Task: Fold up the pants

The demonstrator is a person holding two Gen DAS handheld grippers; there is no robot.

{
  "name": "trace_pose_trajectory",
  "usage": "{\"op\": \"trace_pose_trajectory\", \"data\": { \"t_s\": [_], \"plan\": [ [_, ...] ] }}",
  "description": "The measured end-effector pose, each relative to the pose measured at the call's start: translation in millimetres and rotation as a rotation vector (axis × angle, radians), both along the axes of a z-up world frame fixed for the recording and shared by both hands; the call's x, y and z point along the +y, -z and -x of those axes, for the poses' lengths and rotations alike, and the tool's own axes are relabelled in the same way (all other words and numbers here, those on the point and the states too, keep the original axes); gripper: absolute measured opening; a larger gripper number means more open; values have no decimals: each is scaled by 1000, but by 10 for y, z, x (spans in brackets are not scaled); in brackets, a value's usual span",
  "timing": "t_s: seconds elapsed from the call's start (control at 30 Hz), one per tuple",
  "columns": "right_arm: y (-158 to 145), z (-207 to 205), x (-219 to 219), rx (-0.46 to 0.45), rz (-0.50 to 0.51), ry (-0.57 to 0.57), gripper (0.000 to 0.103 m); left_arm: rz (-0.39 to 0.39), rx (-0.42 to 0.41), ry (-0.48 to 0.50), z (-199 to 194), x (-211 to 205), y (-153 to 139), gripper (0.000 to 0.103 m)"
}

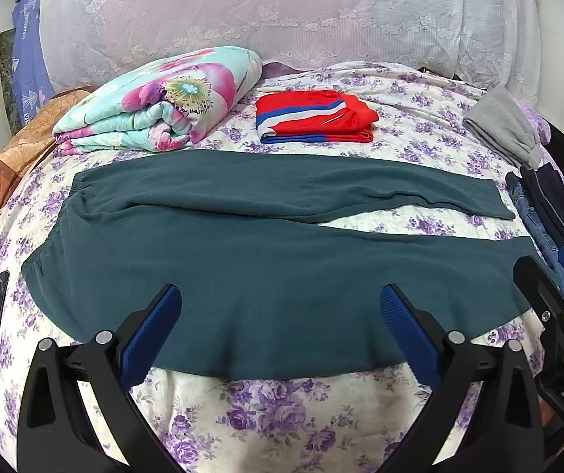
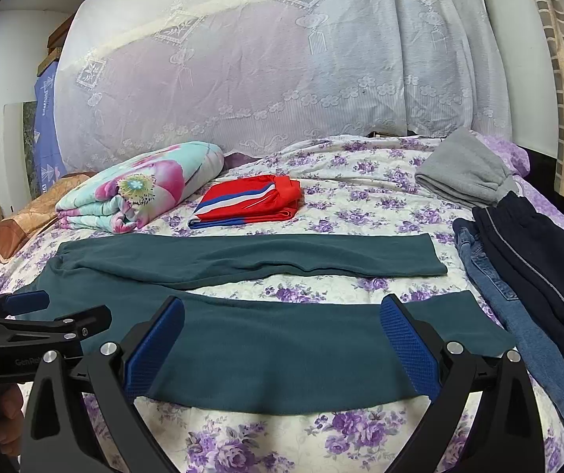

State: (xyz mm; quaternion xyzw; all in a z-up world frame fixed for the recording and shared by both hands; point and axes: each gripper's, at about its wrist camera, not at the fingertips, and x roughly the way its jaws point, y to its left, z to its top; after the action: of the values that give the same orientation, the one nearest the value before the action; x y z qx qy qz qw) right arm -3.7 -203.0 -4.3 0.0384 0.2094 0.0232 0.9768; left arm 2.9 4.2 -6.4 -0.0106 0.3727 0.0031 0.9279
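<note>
Looking at teal green pants (image 1: 242, 276) spread flat across our bed (image 1: 282, 425), waistband to the left, two legs running to the right with a strip of floral sheet showing between them.

We've got both tools hanging over the near leg with nothing pinched: the left gripper (image 1: 280, 331) has its blue pads spread wide above the seat and thigh area, and the right gripper (image 2: 282, 339) is just as wide over the lower leg near the cuff. The fabric looks soft and mostly smooth, just a small crease on the far leg. No containers here, but behind the pants sit a folded red, white and blue garment (image 1: 313, 116) and a rolled floral quilt (image 1: 159, 102), with jeans (image 2: 518, 315) and a grey garment (image 2: 463, 169) at the right edge.
</note>
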Motion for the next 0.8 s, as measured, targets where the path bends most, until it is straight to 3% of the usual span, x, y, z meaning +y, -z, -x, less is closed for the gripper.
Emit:
{"op": "trace_pose_trajectory", "data": {
  "t_s": [0.8],
  "plan": [
    [38, 9, 65, -16, 18, -4, 100, -4, 7, -7, 15, 18, -5, 98]
  ]
}}
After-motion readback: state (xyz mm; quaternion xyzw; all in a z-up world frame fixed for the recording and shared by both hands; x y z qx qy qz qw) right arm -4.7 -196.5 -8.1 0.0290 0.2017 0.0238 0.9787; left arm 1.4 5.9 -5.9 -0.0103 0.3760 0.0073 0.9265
